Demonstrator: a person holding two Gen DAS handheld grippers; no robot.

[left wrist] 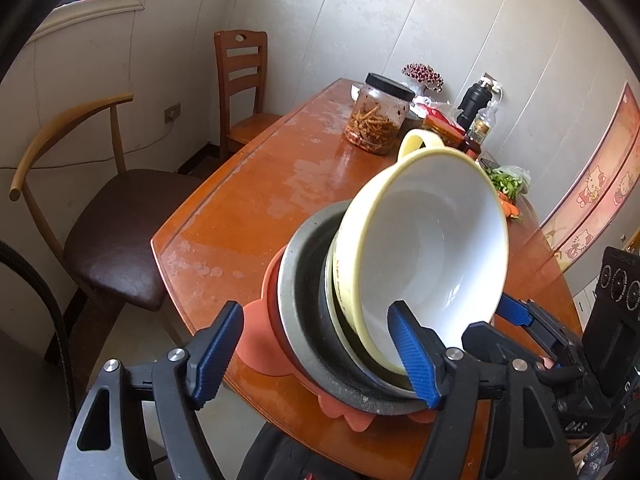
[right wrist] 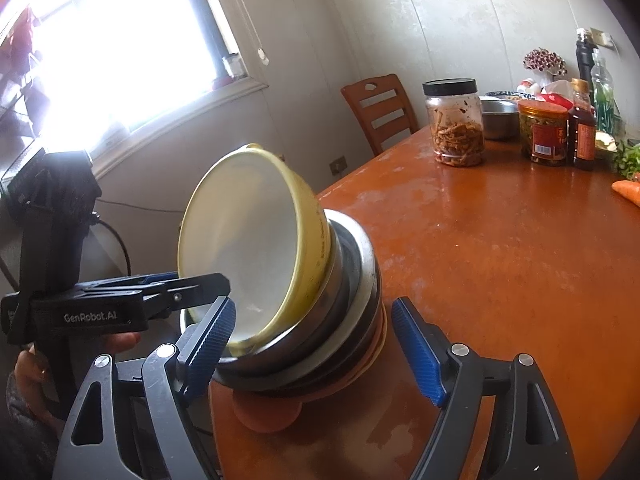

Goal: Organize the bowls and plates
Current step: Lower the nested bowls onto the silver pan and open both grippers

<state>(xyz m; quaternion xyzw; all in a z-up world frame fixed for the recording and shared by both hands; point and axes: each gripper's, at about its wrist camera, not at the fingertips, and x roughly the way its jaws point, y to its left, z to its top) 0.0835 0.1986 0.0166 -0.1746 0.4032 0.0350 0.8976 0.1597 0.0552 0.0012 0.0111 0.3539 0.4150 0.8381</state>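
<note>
Both hand-held grippers, left (left wrist: pixel 316 354) and right (right wrist: pixel 312 350), stand apart, clamping nothing. At lower centre the yellow bowl (left wrist: pixel 424 256) sits tilted in the metal bowls (left wrist: pixel 308 292) at the desk (left wrist: pixel 256 184) edge. Better to level it before backing off.

table (right wrist: pixel 500 240) (worn orange) | bowl stack (right wrist: pixel 340 320), jars (right wrist: pixel 456 124), carrot (right wrist: pixel 628 192)

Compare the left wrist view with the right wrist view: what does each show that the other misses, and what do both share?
Only the left wrist view shows the brown-seated chair. Only the right wrist view shows the window and the metal bowl behind the jar. Both share the yellow bowl tilted on the stacked dishes, the orange table, the jar and the wooden chair.
</note>
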